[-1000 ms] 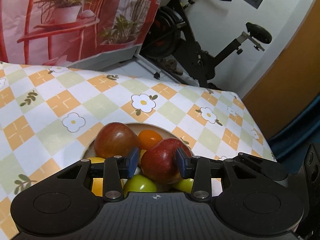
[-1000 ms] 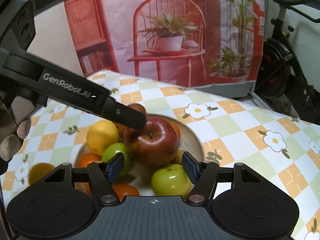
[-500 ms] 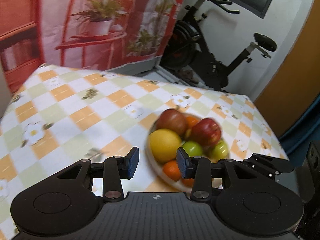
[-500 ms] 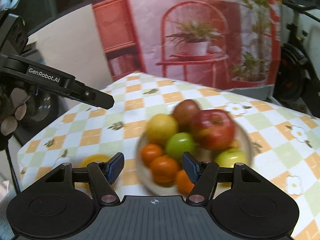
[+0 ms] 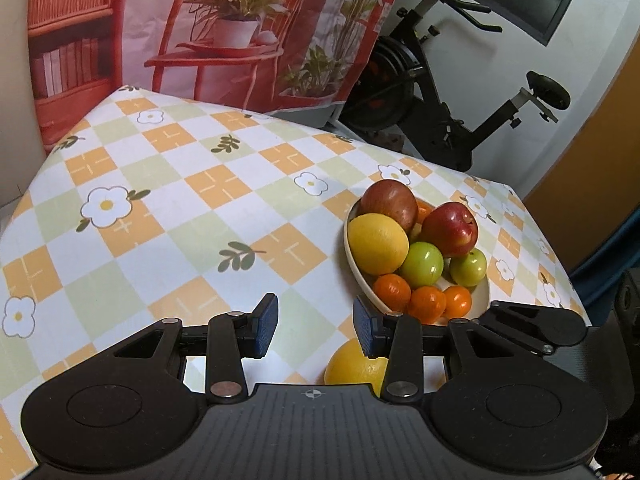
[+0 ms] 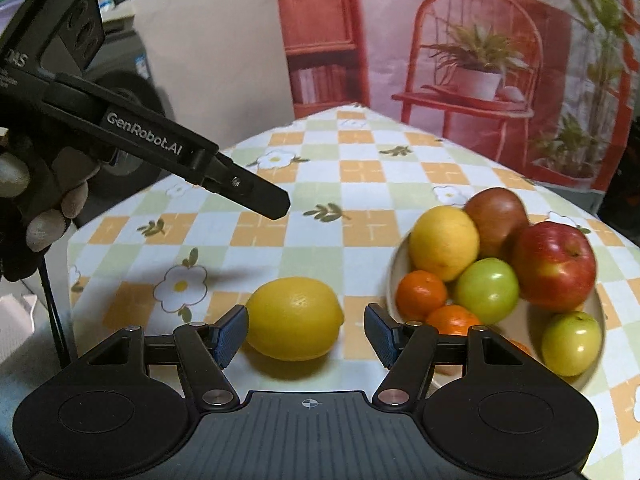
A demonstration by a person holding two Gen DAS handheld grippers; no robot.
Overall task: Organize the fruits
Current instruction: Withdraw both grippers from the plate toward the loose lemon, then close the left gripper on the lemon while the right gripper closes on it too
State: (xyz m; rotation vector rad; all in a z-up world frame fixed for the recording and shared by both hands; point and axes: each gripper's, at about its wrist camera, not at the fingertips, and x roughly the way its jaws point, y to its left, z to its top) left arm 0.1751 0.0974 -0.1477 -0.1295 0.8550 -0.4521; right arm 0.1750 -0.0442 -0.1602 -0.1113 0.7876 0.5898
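Note:
A white bowl (image 5: 351, 254) (image 6: 394, 264) on the checked tablecloth holds red apples (image 5: 451, 229) (image 6: 554, 265), a lemon (image 5: 377, 243) (image 6: 443, 242), green fruits (image 5: 422, 264) (image 6: 486, 290) and small oranges (image 5: 428, 303) (image 6: 421, 294). A loose lemon (image 6: 294, 318) (image 5: 354, 368) lies on the cloth left of the bowl. My right gripper (image 6: 306, 334) is open, with the loose lemon between its fingers and apart from the pads. My left gripper (image 5: 315, 324) is open and empty above the cloth; it also shows in the right wrist view (image 6: 264, 200).
A red printed backdrop (image 5: 208, 28) (image 6: 480, 48) stands behind the table. An exercise bike (image 5: 440, 92) stands beyond the far right corner. The table edge (image 5: 24, 192) runs close on the left.
Both grippers have pulled back from the bowl and up. The left gripper let go of the red apple, which now lies in the bowl. The loose lemon came between the right fingers.

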